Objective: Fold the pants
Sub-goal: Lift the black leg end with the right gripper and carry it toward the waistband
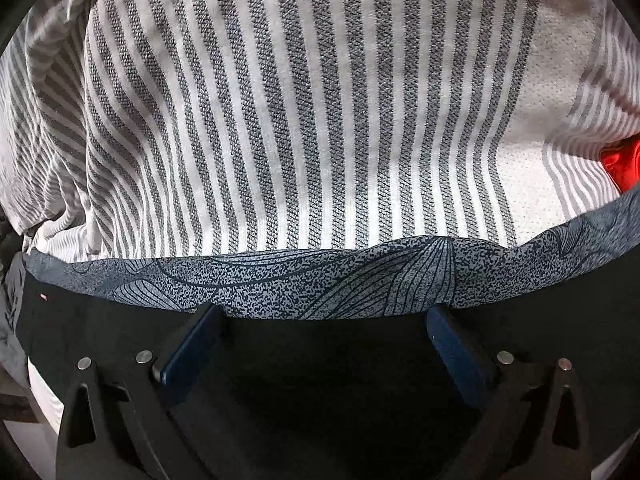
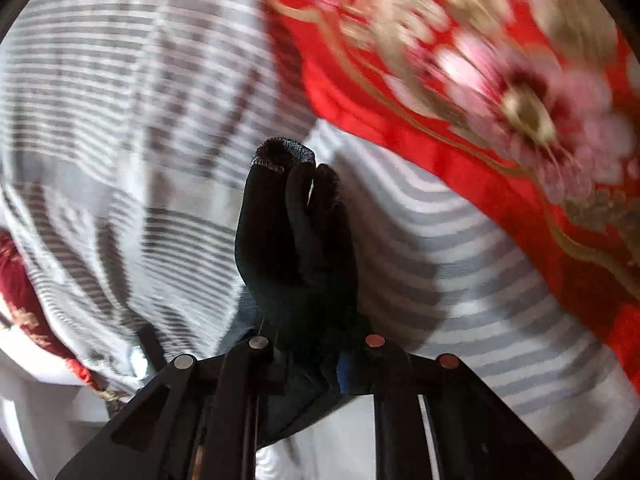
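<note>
Below, left gripper (image 1: pixel 326 316) spread wide, blue pads (image 1: pixel 192 344) well apart, nothing pinched between them. Just past the tips, a band of blue-grey patterned cloth (image 1: pixel 320 280), likely the pants' inner side, with black pants (image 1: pixel 100 320) running to the left and beneath the fingers. Beyond that band, striped sheet (image 1: pixel 280 120) filling the view ahead; a sliver of red cloth (image 1: pixel 620 160) far right.

Over on the right, right gripper (image 2: pixel 312 360) clamped on a bunch of black pants (image 2: pixel 296 240), folds standing up between the fingers and out past the tips, a bit of blue-grey lining at the top edge. Behind the bunch, blurred striped sheet (image 2: pixel 120 120); ahead and right, red flowered blanket (image 2: pixel 480 80); low left, dark red cloth (image 2: pixel 24 292).
</note>
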### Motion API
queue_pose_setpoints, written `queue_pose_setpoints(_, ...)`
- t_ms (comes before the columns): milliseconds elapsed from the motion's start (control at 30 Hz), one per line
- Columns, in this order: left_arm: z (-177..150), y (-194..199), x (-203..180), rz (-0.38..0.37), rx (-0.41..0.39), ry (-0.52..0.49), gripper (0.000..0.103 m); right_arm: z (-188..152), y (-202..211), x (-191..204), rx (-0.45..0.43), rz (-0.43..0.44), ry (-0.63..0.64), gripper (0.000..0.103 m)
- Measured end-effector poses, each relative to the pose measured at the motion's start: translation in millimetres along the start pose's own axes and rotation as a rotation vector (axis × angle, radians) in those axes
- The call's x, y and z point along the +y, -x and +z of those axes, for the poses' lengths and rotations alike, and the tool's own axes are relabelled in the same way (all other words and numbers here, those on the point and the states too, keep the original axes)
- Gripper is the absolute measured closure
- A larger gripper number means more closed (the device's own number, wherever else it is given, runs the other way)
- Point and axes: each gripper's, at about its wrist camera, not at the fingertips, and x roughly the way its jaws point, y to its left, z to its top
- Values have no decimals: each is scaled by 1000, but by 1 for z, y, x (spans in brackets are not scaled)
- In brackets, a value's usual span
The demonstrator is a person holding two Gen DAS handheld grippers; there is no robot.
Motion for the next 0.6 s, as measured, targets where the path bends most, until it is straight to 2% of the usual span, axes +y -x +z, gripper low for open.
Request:
queue_pose_setpoints(200,1,-5,10,-42,11,-10,0,-12,10,46,-8,68,78,87)
queue_pose_setpoints(333,12,-8,27,-116,44,17,0,-26,12,79,-9,87,137,87)
queue_pose_setpoints(500,23,-6,45,-184,24,63,0,-50,13,117,0,88,222,87)
queue_pose_setpoints(600,23,-20,37,-194,82,6,0,-65,6,130,21,45,256,86)
